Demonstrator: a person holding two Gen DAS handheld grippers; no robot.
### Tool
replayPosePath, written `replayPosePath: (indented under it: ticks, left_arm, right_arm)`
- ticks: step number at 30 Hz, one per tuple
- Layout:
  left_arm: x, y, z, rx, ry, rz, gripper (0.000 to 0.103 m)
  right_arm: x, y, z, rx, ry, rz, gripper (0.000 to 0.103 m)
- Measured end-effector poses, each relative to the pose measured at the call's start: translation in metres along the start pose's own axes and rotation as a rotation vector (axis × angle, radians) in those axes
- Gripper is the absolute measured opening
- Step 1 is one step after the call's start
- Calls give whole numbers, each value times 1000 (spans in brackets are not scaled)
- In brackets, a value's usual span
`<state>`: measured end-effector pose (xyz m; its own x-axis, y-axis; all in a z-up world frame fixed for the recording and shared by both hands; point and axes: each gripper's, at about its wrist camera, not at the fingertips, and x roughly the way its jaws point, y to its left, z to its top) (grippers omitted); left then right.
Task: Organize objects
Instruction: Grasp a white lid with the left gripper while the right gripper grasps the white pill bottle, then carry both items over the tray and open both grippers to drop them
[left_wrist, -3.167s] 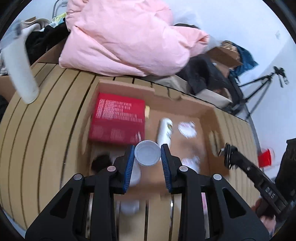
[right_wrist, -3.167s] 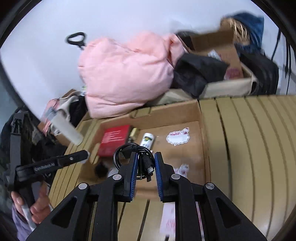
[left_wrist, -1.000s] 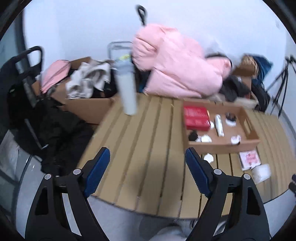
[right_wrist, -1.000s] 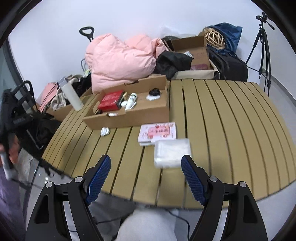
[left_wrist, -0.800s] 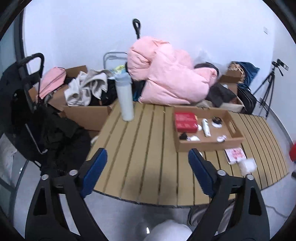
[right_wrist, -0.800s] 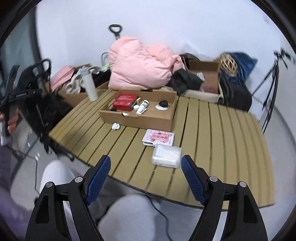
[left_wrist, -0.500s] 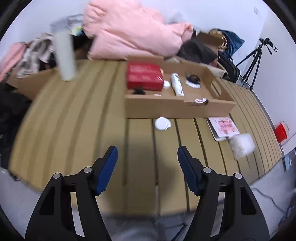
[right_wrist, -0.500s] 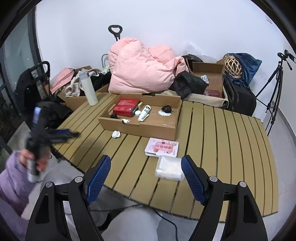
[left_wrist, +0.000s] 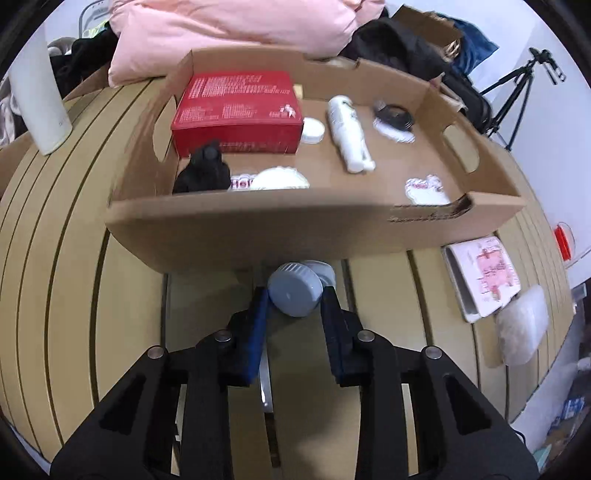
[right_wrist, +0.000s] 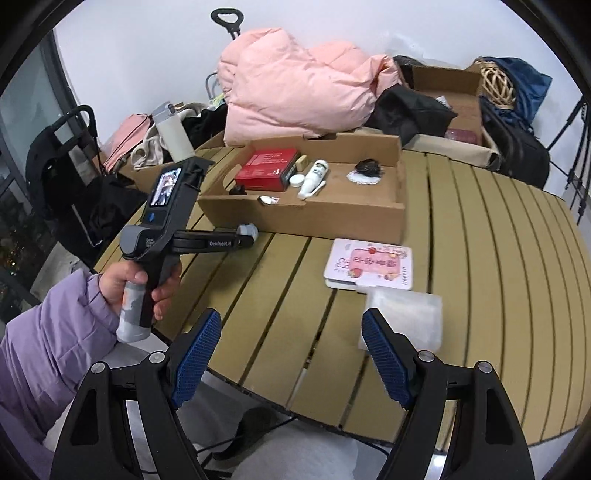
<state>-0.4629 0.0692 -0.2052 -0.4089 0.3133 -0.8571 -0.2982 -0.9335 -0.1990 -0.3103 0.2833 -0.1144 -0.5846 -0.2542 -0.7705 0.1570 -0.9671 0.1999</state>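
Setting: indoor room used for storage and recording; cluttered, not a kitchen or shop.
Work surface: slatted wooden table (right_wrist: 480, 236) with a rounded edge.
Walls: plain white; dark glazing at the left edge of the right wrist view.
Clutter behind table: pink padded jacket (right_wrist: 295, 92); open cardboard boxes (right_wrist: 450, 92) holding clothes and bags; woven ball (right_wrist: 496, 83) on a blue bag.
Equipment: camera tripod (left_wrist: 517, 88) standing by the wall; trolley handle (right_wrist: 227, 18) behind the jacket.
Drinkware: tall white bottle (right_wrist: 171, 131) at the table's far left.
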Motion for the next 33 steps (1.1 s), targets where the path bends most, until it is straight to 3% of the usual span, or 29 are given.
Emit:
replayPosePath:
  ticks: [3, 7, 12, 17, 19, 21, 26, 30, 33]
  left_arm:
    - [-20, 13, -1, -63, -54, -45, 25]
    - [-48, 40, -5, -203, -90, -47, 25]
    - [-85, 72, -17, -344, -211, 115, 25]
    - [-116, 89, -36, -403, -293, 128, 25]
    - [-118, 92, -39, -420, -307, 103, 25]
    - [-118, 92, -40, -416, -307, 77, 25]
    - [-116, 89, -39, -392, -315, 71, 25]
    - [-114, 93, -41, -409, -298, 58, 25]
    - [-126, 91, -43, -386, -333, 117, 25]
  right_arm:
    - [12, 2, 2, 6, 8, 16, 82]
    - [39, 13, 7, -16, 39, 48, 82]
    - [92, 43, 31, -69, 9, 37, 82]
    - [159, 67, 45, -61, -4, -52, 82]
    - [184, 74, 48, -61, 5, -70, 73]
    - [202, 75, 51, -64, 7, -117, 49]
    - [219, 80, 52, -115, -7, -200, 32]
    - [217, 76, 53, -103, -8, -178, 32]
    - [218, 79, 52, -116, 0, -184, 32]
